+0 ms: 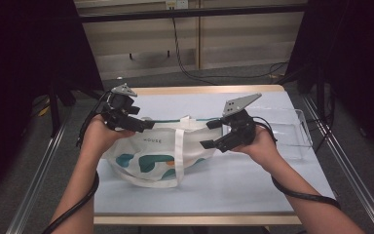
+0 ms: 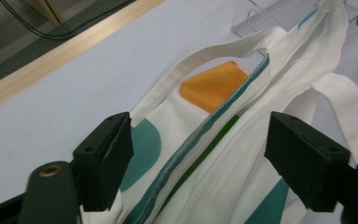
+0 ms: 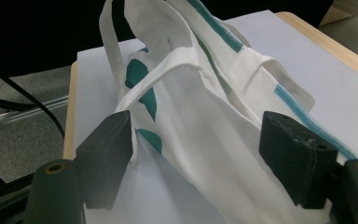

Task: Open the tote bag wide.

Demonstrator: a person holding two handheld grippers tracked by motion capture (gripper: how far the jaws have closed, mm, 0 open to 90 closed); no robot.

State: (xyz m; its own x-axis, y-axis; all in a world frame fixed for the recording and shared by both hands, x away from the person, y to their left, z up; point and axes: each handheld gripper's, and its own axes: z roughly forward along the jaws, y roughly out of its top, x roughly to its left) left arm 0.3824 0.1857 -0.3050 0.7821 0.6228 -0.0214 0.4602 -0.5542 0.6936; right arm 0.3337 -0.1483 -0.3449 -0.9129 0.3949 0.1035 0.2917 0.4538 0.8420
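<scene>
My left gripper point(image 1: 141, 124) is wide open at the left end of the tote bag point(image 1: 156, 151), which lies mid-table. My right gripper point(image 1: 212, 134) is also spread and holds nothing. I judge gripping is not yet done. The bag's inside is hidden.

The high view looks forward and down on the pale blue counter point(image 1: 253, 180) from above the person's side. Each claw view looks closely along its own spread jaws, from opposite ends, sharing the white cloth tote bag with teal shapes point(image 1: 156, 153) point(image 2: 223, 154) point(image 3: 200, 126).
</scene>
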